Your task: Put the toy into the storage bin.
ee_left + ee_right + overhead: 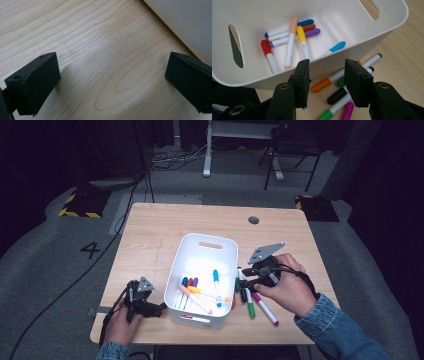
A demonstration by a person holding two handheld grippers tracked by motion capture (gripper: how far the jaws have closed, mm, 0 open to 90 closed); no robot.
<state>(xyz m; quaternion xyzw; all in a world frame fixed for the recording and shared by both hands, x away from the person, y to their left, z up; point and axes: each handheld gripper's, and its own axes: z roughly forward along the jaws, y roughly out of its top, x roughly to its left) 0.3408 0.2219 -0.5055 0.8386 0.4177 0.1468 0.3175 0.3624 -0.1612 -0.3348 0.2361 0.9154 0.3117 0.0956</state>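
We're sorting markers into the white bin (186, 251), which sits mid-desk (150, 227); taking the bin as reference for everything

Inside the bin: a bunch of markers (292, 40) lying flat on the floor of it – blue, brown, purple, red, yellow, peach, light blue caps

Left to do: loose markers (252, 301) on the desk just beside the bin's right wall – orange, green, black and magenta ones, lying close together, some touching

Right gripper (327, 82) is just outside the bin's right wall, above that loose pile; jaws spread partway, nothing between them

Left gripper (112, 75) is off the bin's left side, low over bare desk, jaws wide apart and empty

Handling, our read:
- markers look light, stiff plastic, round and smooth, so they'll likely roll or twist if pinched near an end
- grab across the barrel near mid-length, jaws square to the long axis
- the pile is tight, so take an outer one first, magenta or green, else a neighbour probably gets dragged along
- not fragile, a short drop into the bin should be fine
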